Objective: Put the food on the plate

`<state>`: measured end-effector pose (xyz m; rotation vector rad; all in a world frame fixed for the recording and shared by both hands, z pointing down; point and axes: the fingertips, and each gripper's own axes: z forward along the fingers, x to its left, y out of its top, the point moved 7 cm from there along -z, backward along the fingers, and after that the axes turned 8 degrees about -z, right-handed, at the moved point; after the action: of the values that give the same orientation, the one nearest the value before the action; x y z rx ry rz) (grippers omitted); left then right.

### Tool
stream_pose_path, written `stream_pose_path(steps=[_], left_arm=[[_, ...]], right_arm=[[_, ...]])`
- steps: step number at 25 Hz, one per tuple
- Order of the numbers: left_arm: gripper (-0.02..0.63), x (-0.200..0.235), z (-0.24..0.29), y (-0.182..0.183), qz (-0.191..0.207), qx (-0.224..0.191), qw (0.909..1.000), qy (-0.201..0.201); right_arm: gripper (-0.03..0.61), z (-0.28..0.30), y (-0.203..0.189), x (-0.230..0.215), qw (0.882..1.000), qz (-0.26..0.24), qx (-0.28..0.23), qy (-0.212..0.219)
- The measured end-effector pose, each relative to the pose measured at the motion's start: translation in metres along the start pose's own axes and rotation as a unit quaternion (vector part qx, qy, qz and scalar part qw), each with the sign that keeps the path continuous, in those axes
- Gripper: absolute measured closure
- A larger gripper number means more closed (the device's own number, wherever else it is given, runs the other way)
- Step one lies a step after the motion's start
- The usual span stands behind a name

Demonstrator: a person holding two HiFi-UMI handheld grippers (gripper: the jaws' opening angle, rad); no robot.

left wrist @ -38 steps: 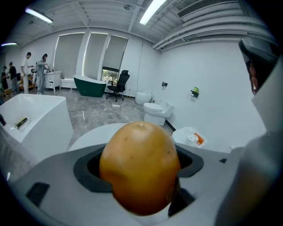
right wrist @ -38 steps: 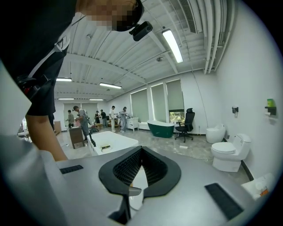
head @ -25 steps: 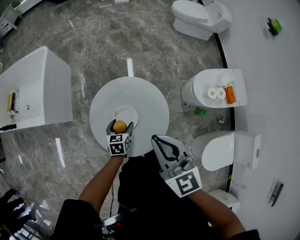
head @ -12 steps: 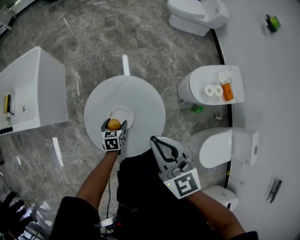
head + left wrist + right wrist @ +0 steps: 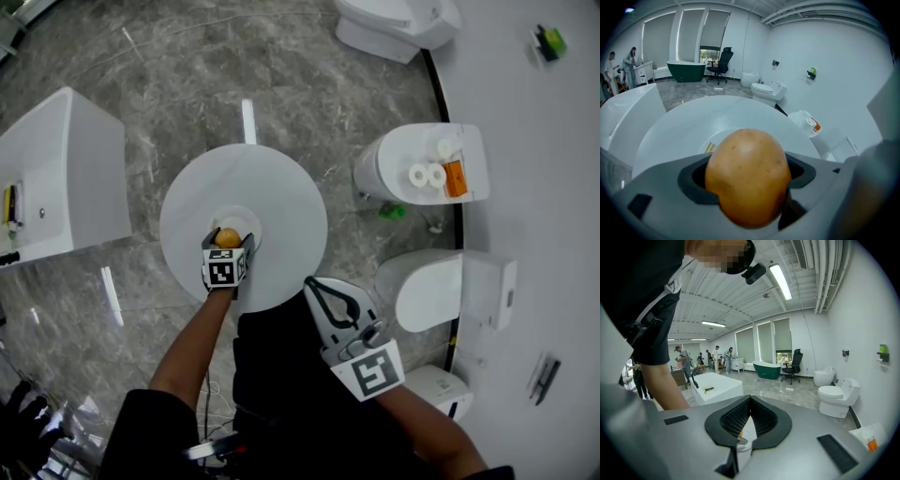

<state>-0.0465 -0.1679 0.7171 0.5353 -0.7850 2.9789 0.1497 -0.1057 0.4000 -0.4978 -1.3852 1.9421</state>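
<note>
My left gripper [image 5: 228,236] pinches the smooth orange-brown food [image 5: 747,176], seemingly just over the small white round plate [image 5: 247,222], so next I lower and release; my right gripper [image 5: 313,286] rests pressed together.

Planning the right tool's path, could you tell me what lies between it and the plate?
In the head view, only bare round table separates the right tool from the plate.
</note>
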Motion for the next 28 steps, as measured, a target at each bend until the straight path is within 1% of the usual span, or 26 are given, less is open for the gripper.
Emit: stream_pose_path(steps=[3,6,10,12,14,16,20,25,28], left_arm=[[0.238,0.001,0.004,0.000,0.002,0.007,1.0000,0.003],[0.238,0.004,0.003,0.000,0.002,0.005,0.9999,0.012],[0.238,0.004,0.007,0.002,0.025,0.006,0.9995,0.018],[0.238,0.002,0.009,0.001,0.038,0.009,0.9990,0.021],[0.238,0.001,0.009,-0.001,0.052,0.012,0.9983,0.022],[0.238,0.001,0.010,-0.002,0.061,0.018,0.9979,0.017],[0.238,0.005,0.009,0.000,0.047,0.018,0.9987,0.005],[0.238,0.008,0.009,0.001,0.058,0.022,0.9979,0.017],[0.238,0.011,0.007,0.000,0.063,0.022,0.9976,0.017]], right_arm=[[0.572,0.000,-0.003,-0.002,1.000,0.001,-0.002,0.000],[0.572,0.000,-0.004,-0.002,1.000,0.005,-0.005,-0.002],[0.572,-0.003,-0.001,-0.007,1.000,-0.005,-0.005,-0.006],[0.572,-0.004,0.003,-0.005,1.000,-0.025,-0.008,-0.007],[0.572,-0.005,0.007,0.001,0.998,-0.058,-0.008,0.002],[0.572,-0.003,0.010,0.007,0.998,-0.068,-0.012,0.011],[0.572,0.004,0.007,0.017,0.999,-0.050,-0.010,0.018],[0.572,-0.002,0.000,0.014,1.000,-0.019,0.002,-0.002],[0.572,-0.006,0.000,0.014,1.000,-0.018,-0.001,-0.013]])
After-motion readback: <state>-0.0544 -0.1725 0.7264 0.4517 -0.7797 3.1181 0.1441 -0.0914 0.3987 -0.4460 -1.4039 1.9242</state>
